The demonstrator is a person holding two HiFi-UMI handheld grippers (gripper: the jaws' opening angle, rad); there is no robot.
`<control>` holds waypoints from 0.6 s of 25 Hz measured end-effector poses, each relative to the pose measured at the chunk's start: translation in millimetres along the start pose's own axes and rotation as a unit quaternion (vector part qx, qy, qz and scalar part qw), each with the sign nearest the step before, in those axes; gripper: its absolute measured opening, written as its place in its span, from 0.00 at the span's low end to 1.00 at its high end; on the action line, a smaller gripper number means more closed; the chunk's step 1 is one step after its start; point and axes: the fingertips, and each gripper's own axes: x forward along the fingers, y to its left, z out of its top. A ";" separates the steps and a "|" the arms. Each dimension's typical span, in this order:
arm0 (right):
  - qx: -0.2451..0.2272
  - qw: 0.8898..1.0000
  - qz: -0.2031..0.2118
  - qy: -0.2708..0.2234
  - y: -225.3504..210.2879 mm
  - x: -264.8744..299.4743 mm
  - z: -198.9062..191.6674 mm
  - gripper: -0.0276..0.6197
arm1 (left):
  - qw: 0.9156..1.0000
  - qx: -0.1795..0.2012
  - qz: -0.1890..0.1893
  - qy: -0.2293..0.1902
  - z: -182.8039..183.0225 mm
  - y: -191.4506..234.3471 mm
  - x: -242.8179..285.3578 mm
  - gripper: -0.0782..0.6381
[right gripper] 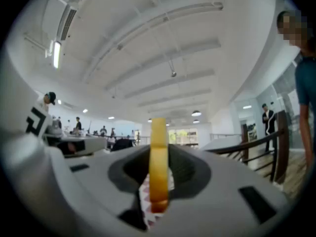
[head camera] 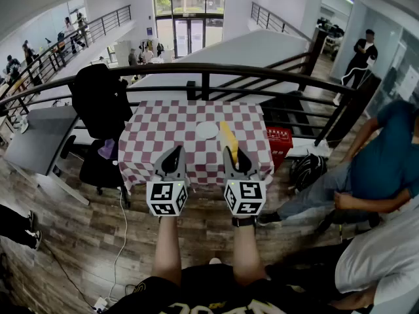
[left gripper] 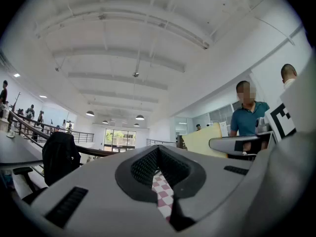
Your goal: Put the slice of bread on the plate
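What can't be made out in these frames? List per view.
Head view: the right gripper hides the lower end of the yellow slice of bread; the white round plate is too small to check its surface.
Right gripper view: the bread shows edge-on only; plate not visible.
Left gripper view: the left gripper covers all but a sliver of red-and-white checked tablecloth; plate hidden.

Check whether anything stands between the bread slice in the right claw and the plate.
Nothing visible does. The right claw holds the bread slice upright just right of the plate, with only bare checked tablecloth showing between them.
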 end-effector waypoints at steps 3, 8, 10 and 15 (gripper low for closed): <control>0.000 1.000 0.000 0.003 -13.3 4.0 -4.1 0.20 | 1.000 0.003 0.005 0.005 -8.0 -4.1 7.5 0.13; 0.012 1.000 0.009 0.009 -24.4 14.4 -21.3 0.20 | 1.000 0.008 0.016 0.019 -27.8 -5.8 14.9 0.13; 0.017 1.000 0.009 0.016 -27.9 22.7 -30.0 0.20 | 0.999 0.010 0.019 0.026 -34.9 -3.2 18.7 0.13; 0.019 0.999 0.017 0.031 -21.7 53.0 -48.4 0.20 | 0.999 -0.001 0.027 0.036 -52.4 19.8 40.5 0.13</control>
